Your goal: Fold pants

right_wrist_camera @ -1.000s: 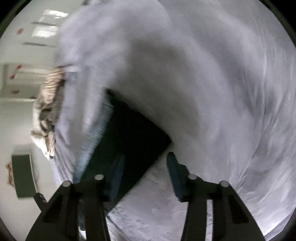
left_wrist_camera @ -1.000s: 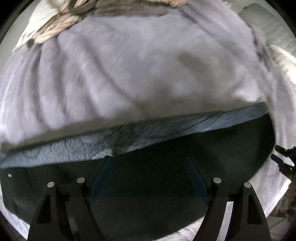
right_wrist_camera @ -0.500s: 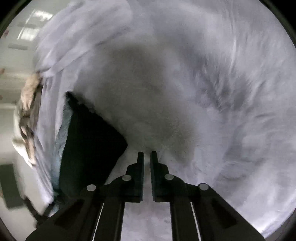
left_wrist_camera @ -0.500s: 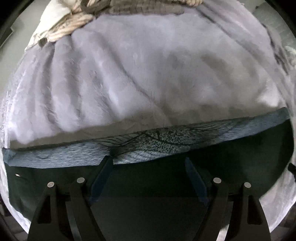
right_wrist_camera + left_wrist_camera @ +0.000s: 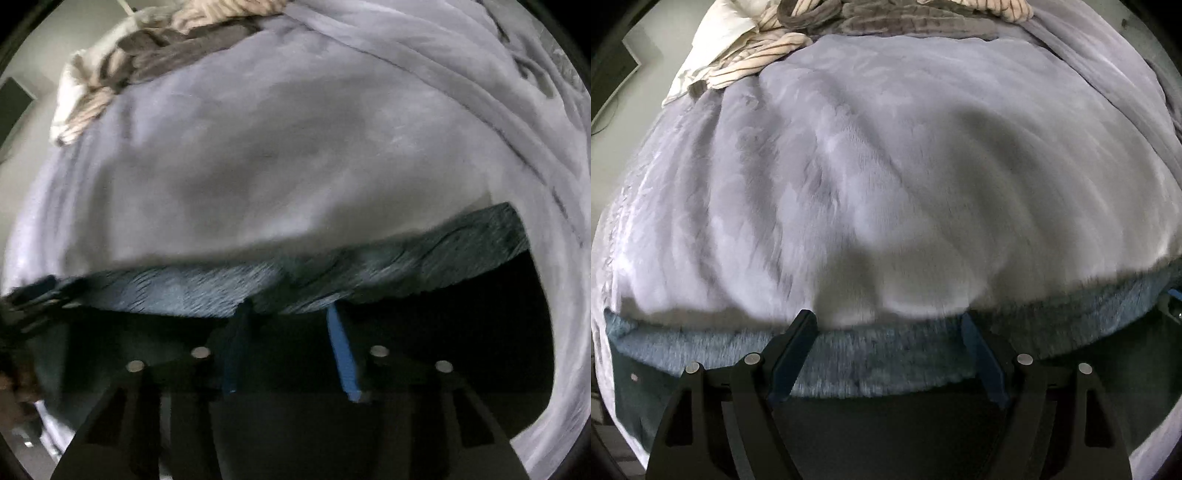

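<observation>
Positioning both grippers over the far edge of the dark, flat-lying pants (image 5: 886, 424) is the step in hand, judged from how the tools stand. The pants lie on the near part of a grey plush blanket (image 5: 886, 166) that covers a bed. A teal-grey fuzzy band (image 5: 868, 362), apparently turned-out lining or the waistband, runs along the far edge of the garment.

The left gripper (image 5: 888, 354) points steeply down with its jaws spread wide. The fuzzy band lies between the blue pads (image 5: 792, 358), but the pads do not press on it. The right gripper (image 5: 290, 347) also points steeply down. Its jaws have just been opening and now stand partly apart above the same band. No cloth is pinched between them.

The long axis of the pants runs left to right in both wrist views, parallel to the near edge of the bed. The right end is a square corner in the right wrist view. Which end is the waist cannot be told.

The next move, as a judgement, calls for lowering both grippers onto the far edge, closing on the band at two points, then carrying that edge over to make a fold. Uneven grips would skew the fold.

A crumpled striped beige cloth (image 5: 757, 55) lies at the far left, well apart.
</observation>
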`<state>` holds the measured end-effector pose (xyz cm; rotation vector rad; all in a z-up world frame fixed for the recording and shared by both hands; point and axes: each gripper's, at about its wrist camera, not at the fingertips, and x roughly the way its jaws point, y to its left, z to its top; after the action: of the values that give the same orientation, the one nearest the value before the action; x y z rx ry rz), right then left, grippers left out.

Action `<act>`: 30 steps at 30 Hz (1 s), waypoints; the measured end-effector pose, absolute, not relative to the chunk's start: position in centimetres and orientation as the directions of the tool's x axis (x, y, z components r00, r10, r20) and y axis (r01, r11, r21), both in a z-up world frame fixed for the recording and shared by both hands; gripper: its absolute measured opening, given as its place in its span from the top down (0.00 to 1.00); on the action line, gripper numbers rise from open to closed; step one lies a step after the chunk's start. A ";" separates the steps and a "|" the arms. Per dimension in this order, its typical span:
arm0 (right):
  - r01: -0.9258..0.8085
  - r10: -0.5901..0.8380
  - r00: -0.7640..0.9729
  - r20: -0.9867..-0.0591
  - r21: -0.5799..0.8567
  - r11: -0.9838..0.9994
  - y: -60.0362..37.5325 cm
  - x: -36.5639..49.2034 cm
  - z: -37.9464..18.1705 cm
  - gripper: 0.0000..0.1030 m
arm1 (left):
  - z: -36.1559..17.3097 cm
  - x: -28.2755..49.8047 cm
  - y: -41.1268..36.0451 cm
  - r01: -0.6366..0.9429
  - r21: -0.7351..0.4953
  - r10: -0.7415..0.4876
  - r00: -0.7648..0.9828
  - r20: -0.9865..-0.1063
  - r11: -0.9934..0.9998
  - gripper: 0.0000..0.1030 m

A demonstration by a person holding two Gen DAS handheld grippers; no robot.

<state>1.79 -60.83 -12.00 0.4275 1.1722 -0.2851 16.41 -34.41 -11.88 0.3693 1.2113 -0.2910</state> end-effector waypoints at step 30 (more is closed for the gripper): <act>0.446 0.762 0.419 -0.494 0.843 0.301 -33.4 -1.3 -17.5 0.62 | -9.7 17.0 -3.4 0.226 0.153 0.081 0.300 -0.950 0.962 0.03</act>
<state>-1.30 -33.38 -17.49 1.3301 1.2070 0.2972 17.03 -3.37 -9.70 0.2798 1.2672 -0.0983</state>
